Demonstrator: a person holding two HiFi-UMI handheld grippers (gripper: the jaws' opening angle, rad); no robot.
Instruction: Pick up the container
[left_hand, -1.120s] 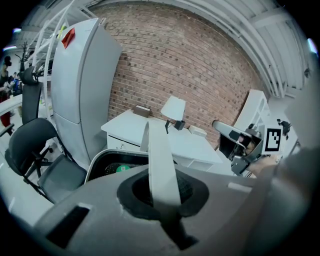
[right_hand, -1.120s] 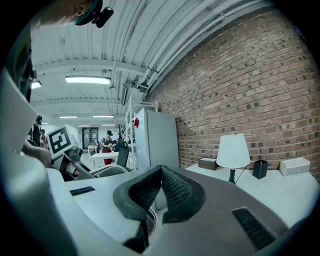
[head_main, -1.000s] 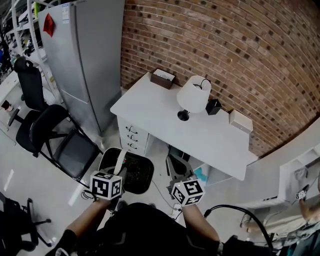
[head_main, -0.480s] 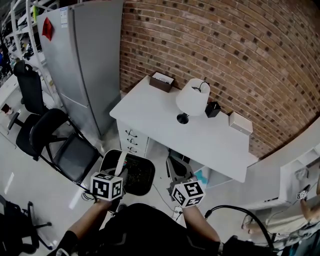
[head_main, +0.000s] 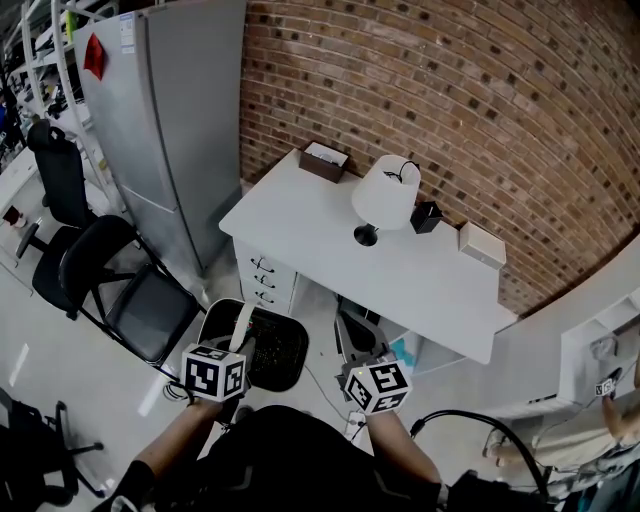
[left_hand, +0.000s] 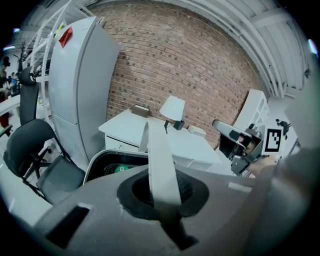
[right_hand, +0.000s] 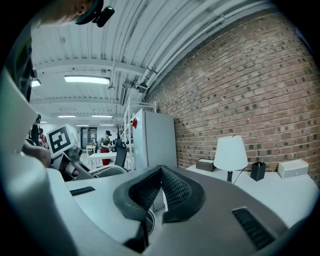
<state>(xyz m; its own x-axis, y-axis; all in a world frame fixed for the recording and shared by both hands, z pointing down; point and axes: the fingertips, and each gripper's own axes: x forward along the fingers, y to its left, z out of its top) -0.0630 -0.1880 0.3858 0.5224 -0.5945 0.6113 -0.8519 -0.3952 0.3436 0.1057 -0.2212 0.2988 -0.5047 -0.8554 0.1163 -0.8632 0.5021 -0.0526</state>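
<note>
A small black container (head_main: 426, 214) stands on the white desk (head_main: 300, 225) beside a white table lamp (head_main: 385, 195), far from both grippers. It also shows in the right gripper view as a dark cup (right_hand: 258, 171). My left gripper (head_main: 240, 318) is held low in front of the desk, jaws shut together with nothing between them, over a black floor bin (head_main: 207, 318). My right gripper (head_main: 352, 335) hangs beside it, pads (right_hand: 172, 187) meeting at the tip, empty. Seen from the left gripper view, the left gripper (left_hand: 160, 150) points at the desk.
On the desk also lie a brown box (head_main: 326, 157) and a white box (head_main: 481, 243). A grey refrigerator (head_main: 170, 120) stands left of the desk, black chairs (head_main: 130, 290) to its left. Brick wall (head_main: 450, 90) behind. Drawers (head_main: 265, 280) sit under the desk.
</note>
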